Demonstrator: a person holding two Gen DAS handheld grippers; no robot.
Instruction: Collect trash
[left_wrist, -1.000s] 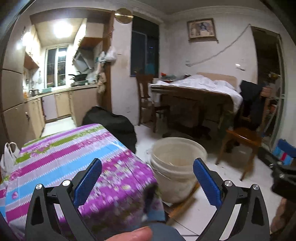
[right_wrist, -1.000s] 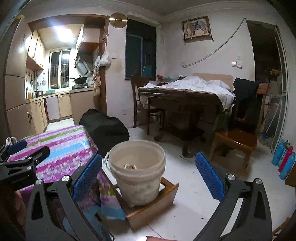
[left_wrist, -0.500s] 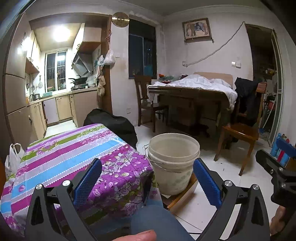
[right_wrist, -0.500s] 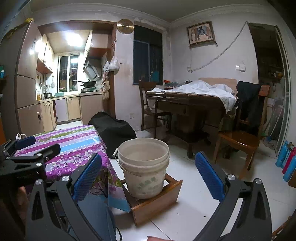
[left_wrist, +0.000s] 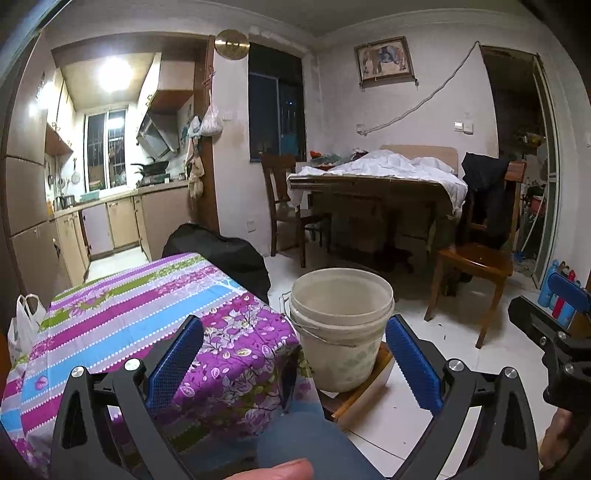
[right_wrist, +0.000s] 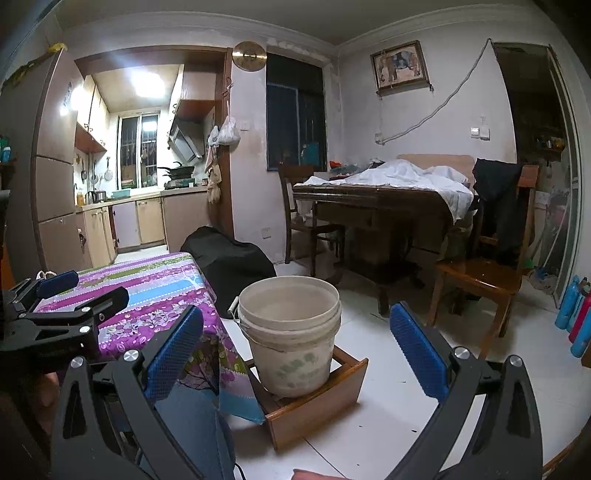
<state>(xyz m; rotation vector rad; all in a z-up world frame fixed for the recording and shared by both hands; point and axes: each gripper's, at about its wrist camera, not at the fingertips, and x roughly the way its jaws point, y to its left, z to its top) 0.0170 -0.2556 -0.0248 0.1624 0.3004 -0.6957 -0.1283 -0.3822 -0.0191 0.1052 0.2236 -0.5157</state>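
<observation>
Our left tongs (left_wrist: 293, 358) and right tongs (right_wrist: 295, 347) both gape wide, holding nothing. At twelve o'clock stands the bucket (right_wrist: 290, 332), in a wooden tray (right_wrist: 321, 398) beside the table (left_wrist: 122, 306). We see no trash yet; we should scan the table and floor slowly before reaching.

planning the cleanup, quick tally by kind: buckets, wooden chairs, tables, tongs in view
buckets: 1 (cream bucket on a wooden drawer)
wooden chairs: 2 (far chair; near chair)
tables: 2 (striped-cloth table; dark wooden table)
tongs: 2, both open (left tongs; right tongs)
total: 7
</observation>
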